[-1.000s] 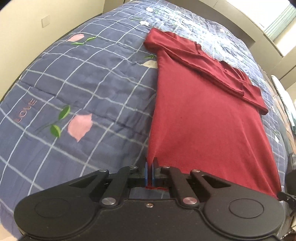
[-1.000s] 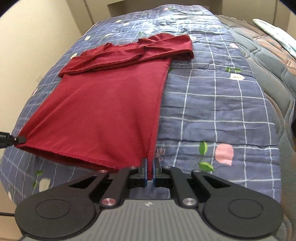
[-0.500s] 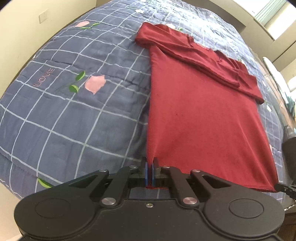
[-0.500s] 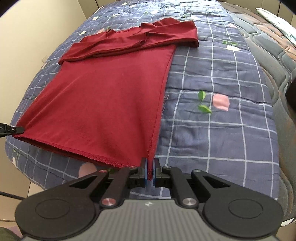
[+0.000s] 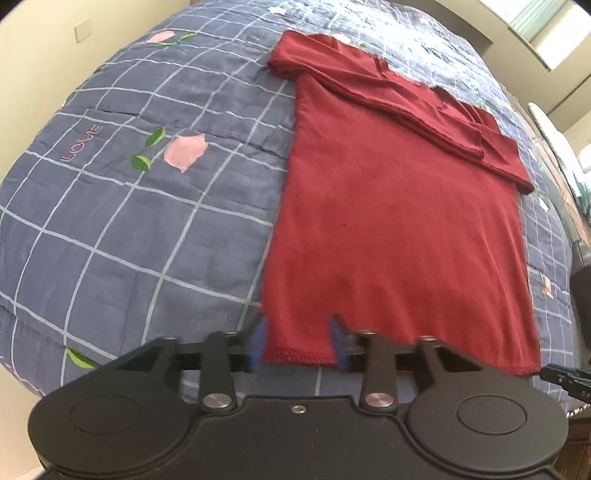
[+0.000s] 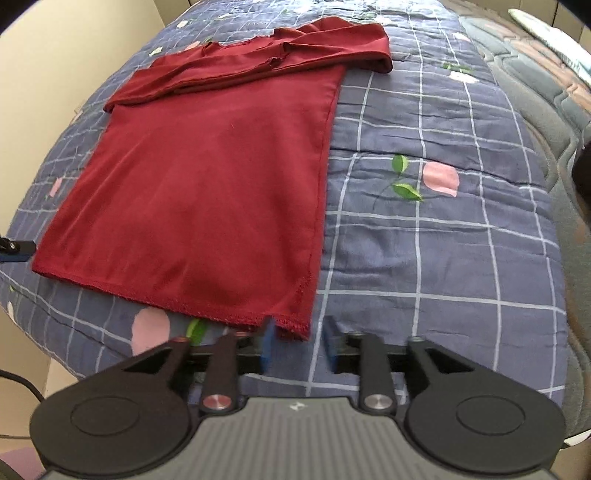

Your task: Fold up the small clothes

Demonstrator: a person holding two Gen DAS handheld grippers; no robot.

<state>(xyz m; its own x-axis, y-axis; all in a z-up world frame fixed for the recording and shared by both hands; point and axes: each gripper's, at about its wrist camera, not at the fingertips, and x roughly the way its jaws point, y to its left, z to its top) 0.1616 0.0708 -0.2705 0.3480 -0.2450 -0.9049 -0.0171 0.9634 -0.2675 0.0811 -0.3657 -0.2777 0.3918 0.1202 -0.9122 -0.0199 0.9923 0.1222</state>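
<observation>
A dark red long-sleeved shirt [image 5: 399, 221] lies flat on the blue checked quilt [image 5: 129, 221], both sleeves folded across its top. My left gripper [image 5: 297, 343] is at the hem's left corner; its jaws are opening, the corner lies loose between the blue pads, which do not press it. In the right wrist view the same shirt [image 6: 207, 192] spreads to the left. My right gripper [image 6: 297, 345] is at the hem's right corner with its jaws opening, and the corner rests just inside the left pad, untouched.
The quilt [image 6: 424, 258] drops off at the bed's near edge below both grippers. A grey padded cover [image 6: 546, 110] lies on the far right. The other gripper's tip [image 5: 565, 376] pokes in at the hem's right end. A cream wall [image 5: 44, 33] stands left.
Both grippers held the hem corners shut while drawing the shirt toward the bed's near edge; now both have let go and their jaws stand apart, the hem lying flat.
</observation>
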